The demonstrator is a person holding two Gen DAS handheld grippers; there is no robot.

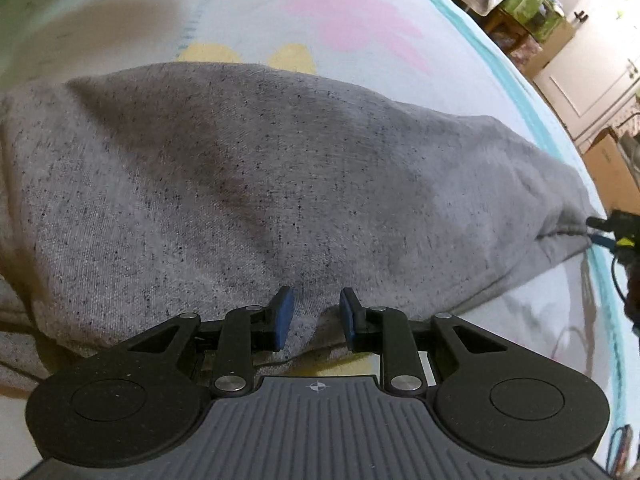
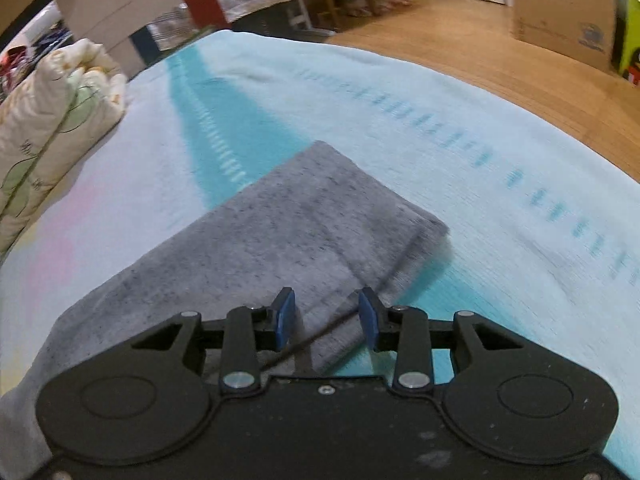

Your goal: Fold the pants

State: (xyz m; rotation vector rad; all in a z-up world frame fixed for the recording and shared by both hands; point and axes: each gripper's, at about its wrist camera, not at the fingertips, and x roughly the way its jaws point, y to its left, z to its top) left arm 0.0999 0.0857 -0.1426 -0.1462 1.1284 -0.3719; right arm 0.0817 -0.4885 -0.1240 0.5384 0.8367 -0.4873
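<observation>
My left tool (image 1: 316, 318) sat with its pads apart around a small ridge of the grey pants (image 1: 260, 184), not pinching it, and my right tool (image 2: 326, 318) was likewise apart over the pants' folded edge, a dark cord running between its pads. I judged the risk was closing on one layer only, or on that cord, so the stack would slide apart and wrinkle when lifted. The pants lay on a bed (image 2: 400, 120) with a pale aqua-striped sheet, a quilt (image 2: 52, 112) near, boxes (image 2: 560, 20) and wood floor (image 2: 460, 32) beyond.
</observation>
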